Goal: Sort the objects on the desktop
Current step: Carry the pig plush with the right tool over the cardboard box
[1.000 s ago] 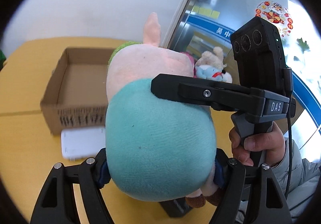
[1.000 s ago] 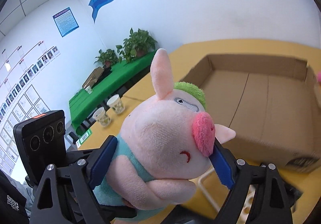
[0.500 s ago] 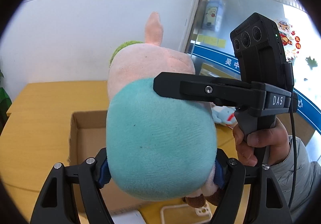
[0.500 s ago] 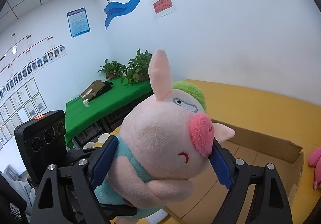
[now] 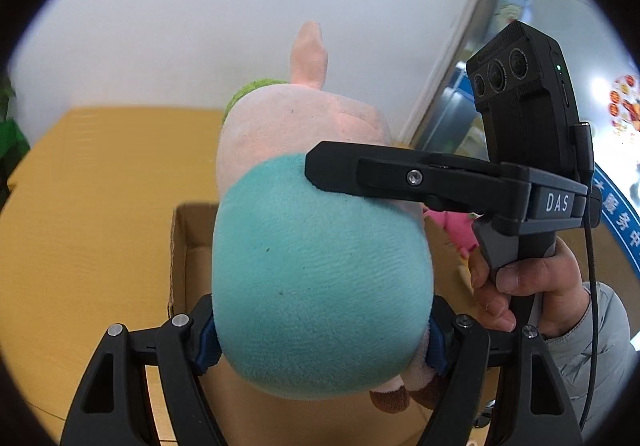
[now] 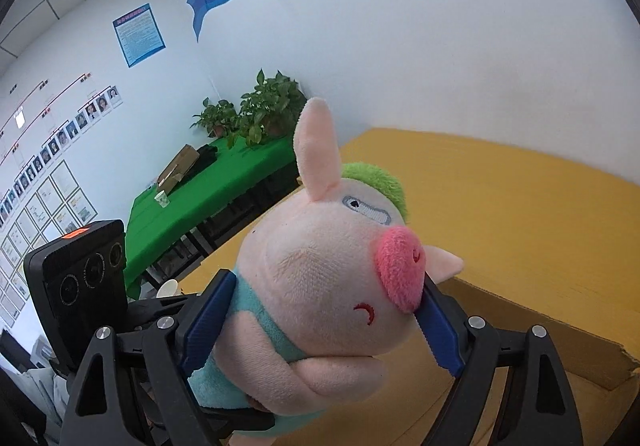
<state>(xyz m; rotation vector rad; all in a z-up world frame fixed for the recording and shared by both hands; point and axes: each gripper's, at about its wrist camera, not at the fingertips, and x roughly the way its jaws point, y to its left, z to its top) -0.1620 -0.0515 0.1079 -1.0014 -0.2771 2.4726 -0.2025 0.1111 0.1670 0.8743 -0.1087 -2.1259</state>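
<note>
While both tools clamp the plush pig [image 5: 320, 278], it hangs over the cardboard box [image 5: 188, 230].

Black gripper [image 5: 320, 342] frames — blue pads [image 6: 438, 330], grey sleeve [image 5: 600, 342]

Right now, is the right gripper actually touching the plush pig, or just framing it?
Touching. In the right wrist view, both blue pads of the right gripper press into the plush pig, one at its body, one beside its snout.
</note>
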